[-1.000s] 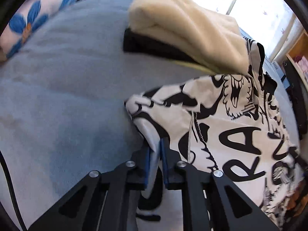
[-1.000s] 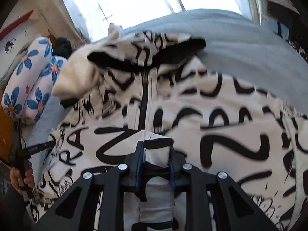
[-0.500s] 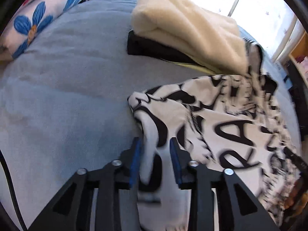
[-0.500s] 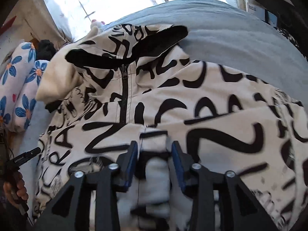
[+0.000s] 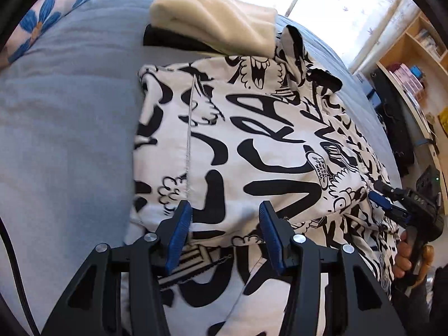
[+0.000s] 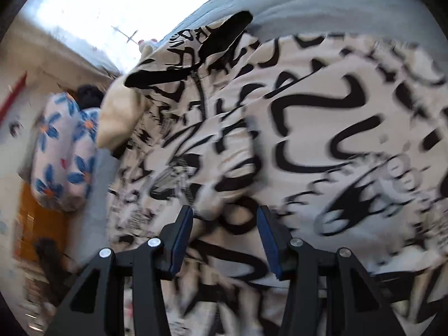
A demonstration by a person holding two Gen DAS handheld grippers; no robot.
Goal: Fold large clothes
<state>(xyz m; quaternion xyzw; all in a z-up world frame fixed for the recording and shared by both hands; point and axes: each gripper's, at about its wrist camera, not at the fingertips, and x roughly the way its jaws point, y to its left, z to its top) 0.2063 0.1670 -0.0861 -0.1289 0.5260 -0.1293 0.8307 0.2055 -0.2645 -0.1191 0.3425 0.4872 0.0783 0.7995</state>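
A white jacket [image 5: 260,145] covered in black graffiti lettering lies spread on a grey-blue bed [image 5: 64,117], its near part folded over so that one straight edge runs down the left side, parallel to a thin zip line. At the jacket's far end one cream fleece bundle [image 5: 212,25] rests on one flat black item [image 5: 170,40], touching the collar area and closing off that end. Two blue-flowered pillows [image 6: 64,151] sit stacked beyond the bed's far left corner. To the left of the jacket the bed is bare and wide; to the right only a narrow grey strip runs between the cloth and a wooden shelf unit [image 5: 414,56] with dark gear in front of it. The left gripper [image 5: 225,224] hangs just above the folded edge, its blue-padded jaws parted and opening, printed cloth showing between them but not pinched. The right gripper [image 6: 225,224], in a heavily blurred view, also has its jaws apart and opening over the patterned fabric with nothing clamped; from the left wrist view it appears at the jacket's right edge, carried in a hand [image 5: 406,254].
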